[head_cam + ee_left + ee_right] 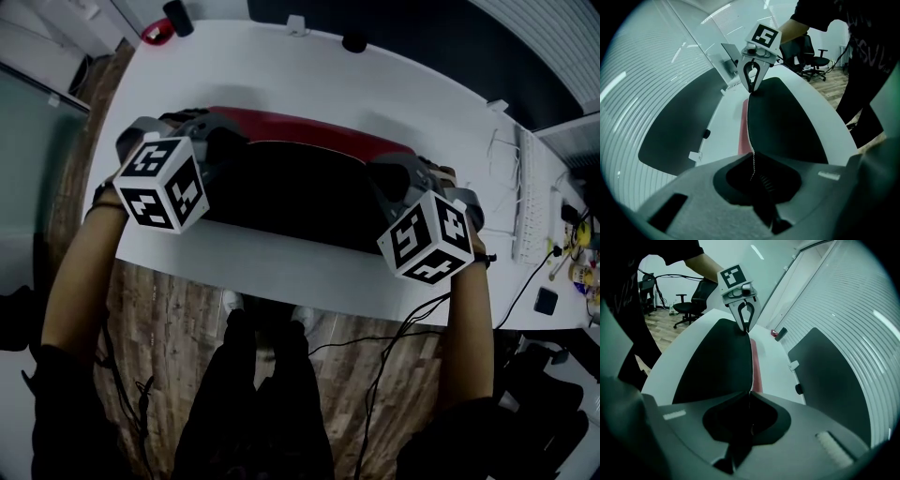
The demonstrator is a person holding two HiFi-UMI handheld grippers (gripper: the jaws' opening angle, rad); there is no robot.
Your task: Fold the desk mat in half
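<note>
A white worktop [281, 75] fills the middle of the head view, with wood flooring [178, 309] below its near edge.

The desk mat [300, 192] is located at the centre of the worktop. One long edge is raised clear of the surface and is stretched taut between the two claws. The black underside is turned towards the near side. A strip of the red top face [309, 131] is exposed along the far side of the raised edge.

A white keyboard [527, 202] is placed at the right end of the worktop, well apart from the mat.

The left claw [752, 161] is closed on the left end of the raised mat edge, and the thin edge is pinched between its jaws. The right claw [749, 397] is closed in the same manner on the right end of that edge. Both are angled downward.

A black cylinder [177, 17] is positioned at the far left corner of the worktop. A small black knob [354, 42] is seated at the far edge.
</note>
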